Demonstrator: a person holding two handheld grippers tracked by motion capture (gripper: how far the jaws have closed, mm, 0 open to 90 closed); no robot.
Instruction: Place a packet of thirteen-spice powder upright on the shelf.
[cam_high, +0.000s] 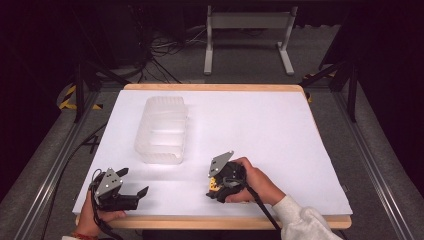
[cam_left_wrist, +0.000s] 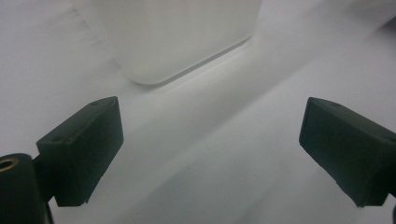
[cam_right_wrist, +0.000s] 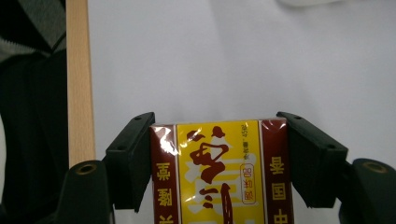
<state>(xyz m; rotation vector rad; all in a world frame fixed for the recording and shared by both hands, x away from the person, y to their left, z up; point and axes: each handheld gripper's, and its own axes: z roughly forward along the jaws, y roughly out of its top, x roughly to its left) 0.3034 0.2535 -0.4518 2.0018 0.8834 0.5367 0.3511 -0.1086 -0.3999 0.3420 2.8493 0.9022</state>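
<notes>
Now, yellow packet (cam_right_wrist: 219, 172) clamped in right gripper (cam_right_wrist: 219, 161).

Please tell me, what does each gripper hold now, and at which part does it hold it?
The right gripper clamps a yellow-and-red packet by its two red side edges. The left gripper holds nothing; its jaws stand open.
</notes>
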